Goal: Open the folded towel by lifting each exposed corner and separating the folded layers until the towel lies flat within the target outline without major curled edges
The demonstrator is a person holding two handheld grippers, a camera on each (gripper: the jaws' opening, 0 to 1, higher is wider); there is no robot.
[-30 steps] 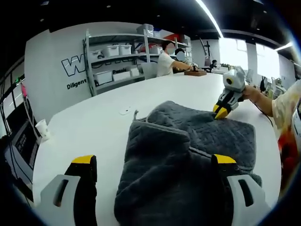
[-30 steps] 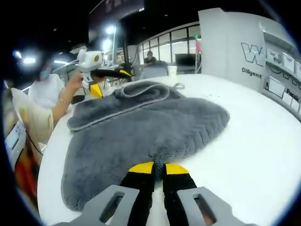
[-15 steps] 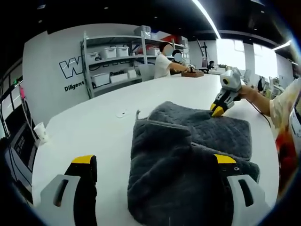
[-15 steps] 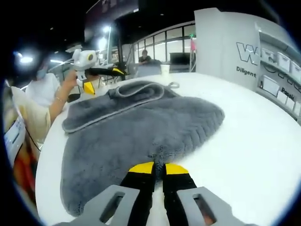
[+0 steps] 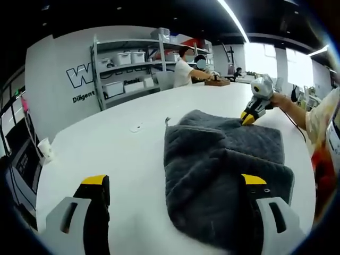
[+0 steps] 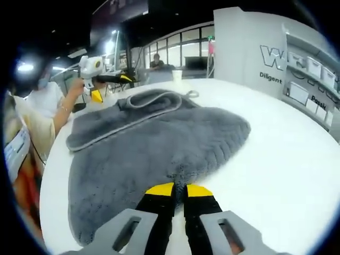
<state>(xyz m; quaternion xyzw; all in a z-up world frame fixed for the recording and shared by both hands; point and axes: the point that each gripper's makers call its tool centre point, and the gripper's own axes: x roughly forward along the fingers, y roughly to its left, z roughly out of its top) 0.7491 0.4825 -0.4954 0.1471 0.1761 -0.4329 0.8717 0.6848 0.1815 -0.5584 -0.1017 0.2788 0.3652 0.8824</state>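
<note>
A dark grey towel (image 5: 223,159) lies rumpled and partly folded on the white table (image 5: 106,143). My left gripper (image 5: 175,180) stands open and wide above the towel's near end, its right fingertip (image 5: 254,179) over the cloth and holding nothing. At the towel's far edge my right gripper (image 5: 247,119) pinches the cloth. In the right gripper view the right gripper (image 6: 178,190) is shut on the edge of the towel (image 6: 154,143), which spreads away with a folded-over layer and hemmed edge at the far left. There the left gripper (image 6: 110,87) hovers open beyond that far end.
A grey shelf rack with white bins (image 5: 127,69) stands against the lettered wall. A person (image 5: 186,71) sits at the table's far end. A paper cup (image 5: 47,146) is at the left edge and a small white item (image 5: 137,127) lies near the towel. A hand (image 5: 289,109) holds the right gripper.
In the left gripper view the towel has slid right and away from the left jaw, its raised fold flattening. The right gripper stays shut on the edge.
</note>
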